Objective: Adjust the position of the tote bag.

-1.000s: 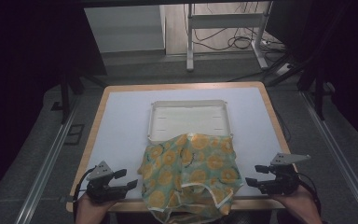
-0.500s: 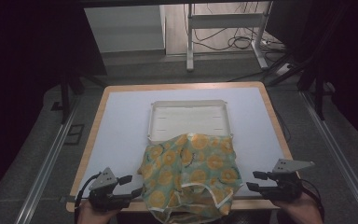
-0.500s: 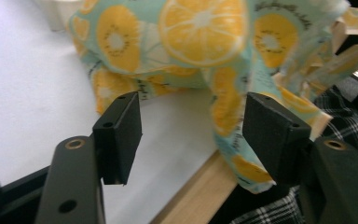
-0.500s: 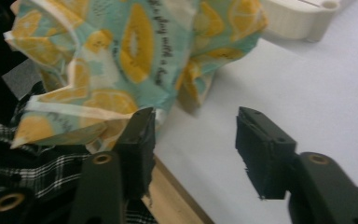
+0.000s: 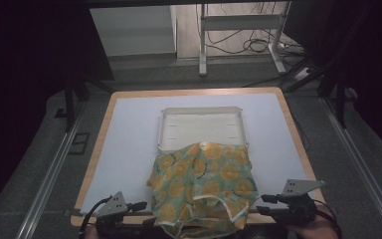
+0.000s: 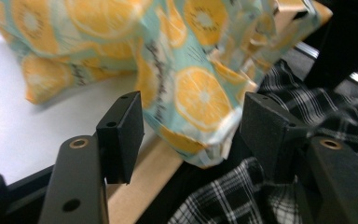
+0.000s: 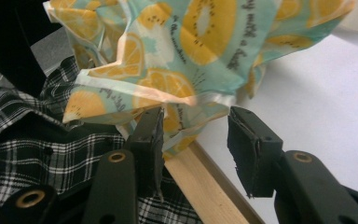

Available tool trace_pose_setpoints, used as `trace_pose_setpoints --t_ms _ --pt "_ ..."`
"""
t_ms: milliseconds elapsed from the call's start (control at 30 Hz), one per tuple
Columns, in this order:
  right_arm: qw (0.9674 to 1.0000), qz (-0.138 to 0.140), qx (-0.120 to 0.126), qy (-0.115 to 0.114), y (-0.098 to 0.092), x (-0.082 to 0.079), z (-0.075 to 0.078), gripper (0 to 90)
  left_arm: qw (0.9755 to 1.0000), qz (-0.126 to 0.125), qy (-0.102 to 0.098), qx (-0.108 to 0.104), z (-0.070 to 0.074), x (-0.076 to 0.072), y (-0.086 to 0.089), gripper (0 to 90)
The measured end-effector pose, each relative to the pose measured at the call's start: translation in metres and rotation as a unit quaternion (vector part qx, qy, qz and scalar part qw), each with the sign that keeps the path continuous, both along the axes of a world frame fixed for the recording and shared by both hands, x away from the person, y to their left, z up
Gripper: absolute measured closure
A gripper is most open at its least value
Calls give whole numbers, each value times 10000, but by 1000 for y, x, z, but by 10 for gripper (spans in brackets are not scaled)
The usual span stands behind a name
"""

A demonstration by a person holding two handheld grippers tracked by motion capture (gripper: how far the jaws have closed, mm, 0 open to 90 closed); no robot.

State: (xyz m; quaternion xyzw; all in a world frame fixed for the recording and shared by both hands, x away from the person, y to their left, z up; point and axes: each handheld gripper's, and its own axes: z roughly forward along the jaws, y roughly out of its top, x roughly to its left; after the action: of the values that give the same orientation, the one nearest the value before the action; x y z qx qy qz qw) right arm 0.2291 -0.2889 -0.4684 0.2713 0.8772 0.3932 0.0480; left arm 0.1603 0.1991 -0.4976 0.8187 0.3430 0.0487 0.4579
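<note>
A teal cloth (image 5: 204, 184) printed with orange slices lies crumpled on the white table (image 5: 129, 139), and its near part hangs over the front edge. My left gripper (image 5: 142, 211) is at the cloth's left front corner. In the left gripper view, my left gripper (image 6: 193, 126) stands open with the hanging cloth (image 6: 200, 98) between its jaws, untouched. My right gripper (image 5: 264, 205) is at the right front corner. Its jaws have just been closing. In the right gripper view, my right gripper (image 7: 198, 135) has the cloth's hem (image 7: 177, 100) lying between the jaws, and the pads are not pressing on it.
A shallow white tray (image 5: 199, 110) sits on the table behind the cloth, which overlaps its near rim. The table's wooden edge (image 7: 200, 182) runs just under both grippers. The person's plaid shirt (image 6: 307, 107) is close below the cloth.
Both grippers have moved back toward the table's front edge and in toward the cloth's corners. The right gripper's jaws have narrowed.
</note>
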Motion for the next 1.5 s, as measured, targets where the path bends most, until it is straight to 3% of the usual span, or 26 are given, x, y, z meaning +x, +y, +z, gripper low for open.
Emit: trace_pose_setpoints --t_ms 233,267,400,433,567,600,633,667,867,933,1000,1133,1200,1300,1500 --pt "9999 151 -2 21 4 -5 -3 546 9997 -199 151 5 -10 -4 -4 394" --pt "9999 170 -7 29 5 -6 -4 545 9995 -270 141 106 -12 -6 -7 390" --pt "9997 228 -26 58 7 -8 -5 543 9991 -338 172 162 -14 -7 -14 384" --pt "9996 275 -44 78 8 -9 -6 543 9984 -487 268 101 -15 -7 -17 391" --pt "9994 327 -69 94 10 -10 -7 543 9966 -764 320 15 -15 -9 -21 394" --pt "9993 341 -73 108 10 -11 -8 540 9947 -948 389 -59 -17 -10 -25 400" --pt "9993 341 -73 108 10 -11 -8 540 9947 -948 389 -59 -17 -10 -25 400" --pt "9993 347 -90 117 11 -11 -9 538 9923 -1133 484 -131 -18 -11 -30 400" --pt "9992 363 -109 110 11 -10 -10 537 9894 -1290 634 216 -24 -10 -45 398" --pt "9992 364 -117 114 11 -10 -10 537 9895 -1244 657 324 -25 -9 -47 398" --pt "9991 384 -132 120 11 -10 -11 537 9895 -1078 825 490 -28 -5 -51 406" --pt "9989 424 -138 128 11 -10 -11 534 9914 -720 898 621 -30 0 -51 415" --pt "9989 438 -140 126 12 -10 -11 533 9930 -584 875 543 -29 4 -48 413" --pt "9985 496 -142 166 14 -11 -11 529 9956 -383 813 248 -28 8 -47 408" --pt "9978 607 -70 263 16 -12 -12 506 9969 -240 747 19 -26 15 -45 385"
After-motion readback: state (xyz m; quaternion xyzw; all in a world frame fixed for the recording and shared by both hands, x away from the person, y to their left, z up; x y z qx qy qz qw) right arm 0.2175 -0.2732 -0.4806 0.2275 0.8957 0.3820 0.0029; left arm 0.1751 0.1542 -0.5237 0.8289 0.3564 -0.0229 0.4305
